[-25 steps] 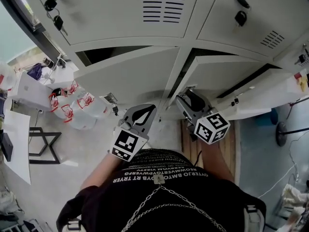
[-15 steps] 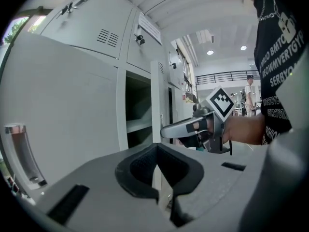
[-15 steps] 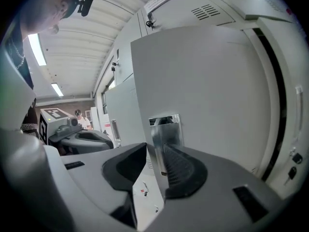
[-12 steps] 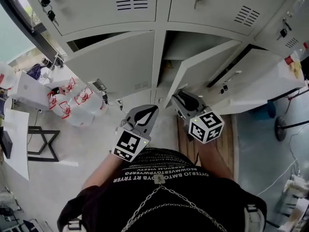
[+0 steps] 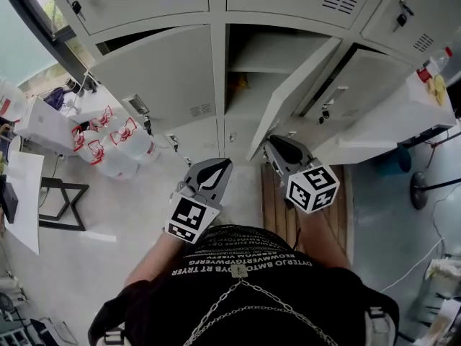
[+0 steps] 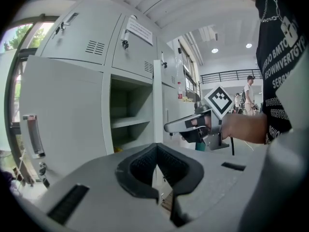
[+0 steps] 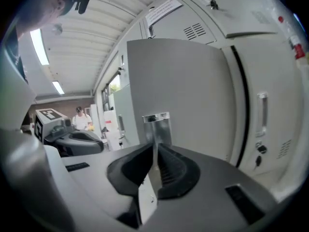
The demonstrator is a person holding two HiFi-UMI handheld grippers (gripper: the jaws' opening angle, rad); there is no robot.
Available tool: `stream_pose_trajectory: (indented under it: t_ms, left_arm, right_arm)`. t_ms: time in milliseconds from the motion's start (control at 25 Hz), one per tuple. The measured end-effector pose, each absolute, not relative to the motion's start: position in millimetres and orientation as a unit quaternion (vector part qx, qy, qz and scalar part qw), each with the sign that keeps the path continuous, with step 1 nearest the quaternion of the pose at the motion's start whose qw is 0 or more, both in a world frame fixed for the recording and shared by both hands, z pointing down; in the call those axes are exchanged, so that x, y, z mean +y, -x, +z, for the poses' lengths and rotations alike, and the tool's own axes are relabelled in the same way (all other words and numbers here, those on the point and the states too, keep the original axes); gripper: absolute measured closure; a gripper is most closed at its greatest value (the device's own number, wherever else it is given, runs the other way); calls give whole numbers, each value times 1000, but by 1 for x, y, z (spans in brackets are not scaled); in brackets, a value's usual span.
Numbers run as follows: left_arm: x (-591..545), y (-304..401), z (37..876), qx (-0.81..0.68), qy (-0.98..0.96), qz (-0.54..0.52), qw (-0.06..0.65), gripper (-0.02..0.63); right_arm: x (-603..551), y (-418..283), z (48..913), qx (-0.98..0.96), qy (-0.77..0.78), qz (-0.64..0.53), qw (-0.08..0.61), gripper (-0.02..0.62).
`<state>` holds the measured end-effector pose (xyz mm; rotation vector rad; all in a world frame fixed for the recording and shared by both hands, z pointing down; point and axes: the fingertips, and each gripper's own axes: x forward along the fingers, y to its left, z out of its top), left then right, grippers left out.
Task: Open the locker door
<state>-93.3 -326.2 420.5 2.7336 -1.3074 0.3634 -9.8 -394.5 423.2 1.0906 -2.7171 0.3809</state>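
Observation:
The grey locker door stands swung out from its open compartment, which has a shelf inside. My right gripper is at the door's lower free edge. In the right gripper view its jaws are closing, with the door's edge and its metal handle tab between the pads, which press on them. My left gripper hangs shut and empty in front of the lockers, left of the right one. The left gripper view shows its jaws together, the open compartment and the right gripper.
Lockers on both sides also have doors ajar: a left door and a right door. Water jugs stand on the floor at left. A wooden pallet lies under my right arm. A person stands far off.
The locker door has swung wider, showing more of the compartment. My right gripper's jaws have closed in on the door's edge. The left gripper has barely moved.

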Motion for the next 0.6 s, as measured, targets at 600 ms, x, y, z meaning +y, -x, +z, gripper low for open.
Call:
stream_pose_trajectory:
  t_ms: [600]
  left_arm:
    - [-252,54,442,-465,-876,107,68,603]
  right_arm:
    - [-346,-46,427,-922,-354,120,102,385]
